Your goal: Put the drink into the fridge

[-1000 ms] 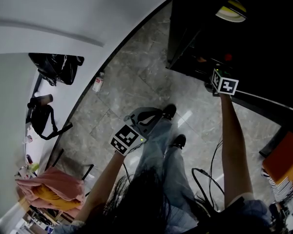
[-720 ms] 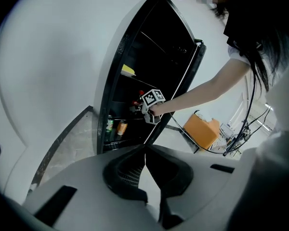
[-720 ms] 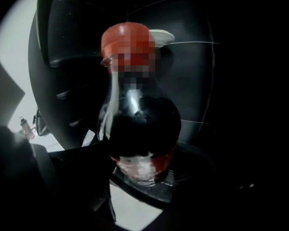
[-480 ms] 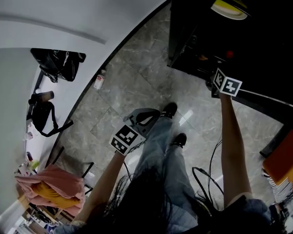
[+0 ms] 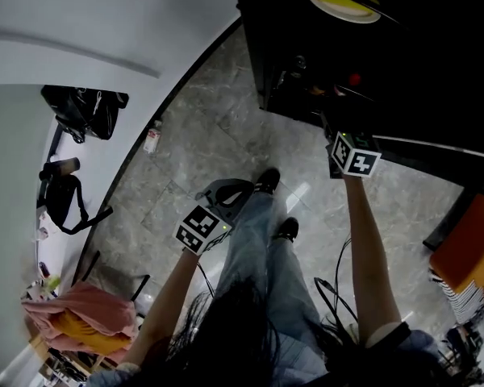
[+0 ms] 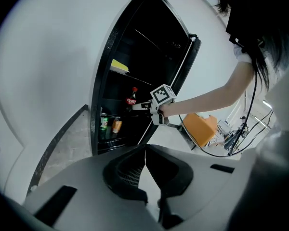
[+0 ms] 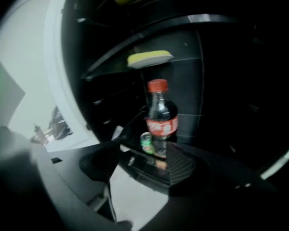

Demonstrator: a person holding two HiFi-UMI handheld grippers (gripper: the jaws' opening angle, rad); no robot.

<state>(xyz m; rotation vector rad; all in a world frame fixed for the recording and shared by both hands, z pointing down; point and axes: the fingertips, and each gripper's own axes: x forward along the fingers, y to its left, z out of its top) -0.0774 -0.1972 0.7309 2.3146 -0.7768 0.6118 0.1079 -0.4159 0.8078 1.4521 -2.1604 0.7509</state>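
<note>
Right gripper [image 7: 147, 154] reaches into the open black fridge [image 6: 154, 52], jaws wide apart, gripping nothing. Cola bottle [image 7: 159, 117], red cap, stands upright on a middle fridge shelf just ahead of those jaws; can't tell if its base touches the right-hand pad. Yellow dish [image 7: 149, 58] sits on the fridge shelf above the bottle. Green can [image 6: 104, 123] and orange can [image 6: 116, 125] are side by side in the fridge's lower compartment. Left gripper [image 6: 145, 153] is outside the fridge, facing it, jaws closed together with nothing between them
</note>
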